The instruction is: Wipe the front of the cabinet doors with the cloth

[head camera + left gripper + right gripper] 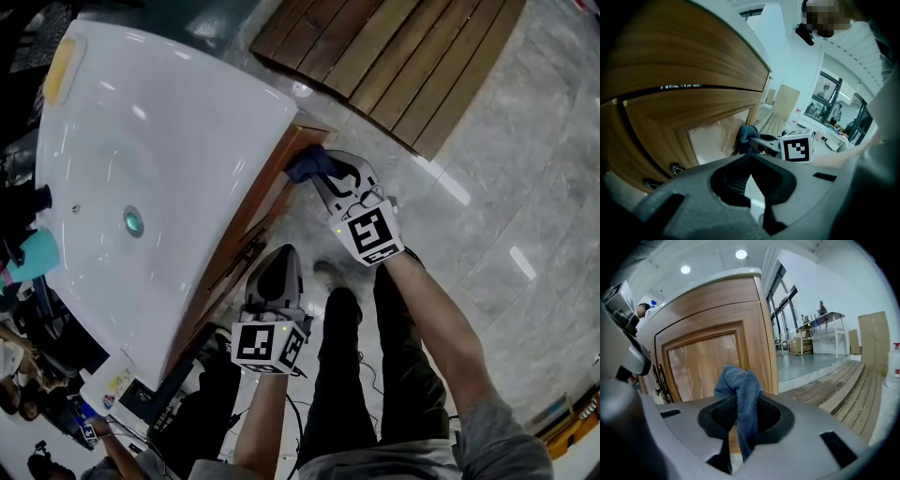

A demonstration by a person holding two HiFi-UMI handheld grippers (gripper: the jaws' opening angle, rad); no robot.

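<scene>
The wooden cabinet [265, 204] stands under a white basin top. A blue cloth [309, 164] is bunched against the upper right corner of the cabinet's door front, pinched in my right gripper [325, 176], which is shut on it. In the right gripper view the cloth [739, 385] sticks up between the jaws, right in front of the framed door panel [703, 362]. My left gripper [281, 253] hangs lower, close to the cabinet's middle, shut and holding nothing. The left gripper view shows the door panel [717, 136], the cloth [746, 135] and the right gripper [761, 140] beyond it.
The white basin top [178, 103] overhangs the doors, with a drain [133, 221], a yellow sponge [58, 67] and a teal cup [33, 255]. Dark door handles [658, 380] sit at the door seam. Wooden decking [394, 56] lies on the marble floor behind. My legs [342, 319] stand near the cabinet.
</scene>
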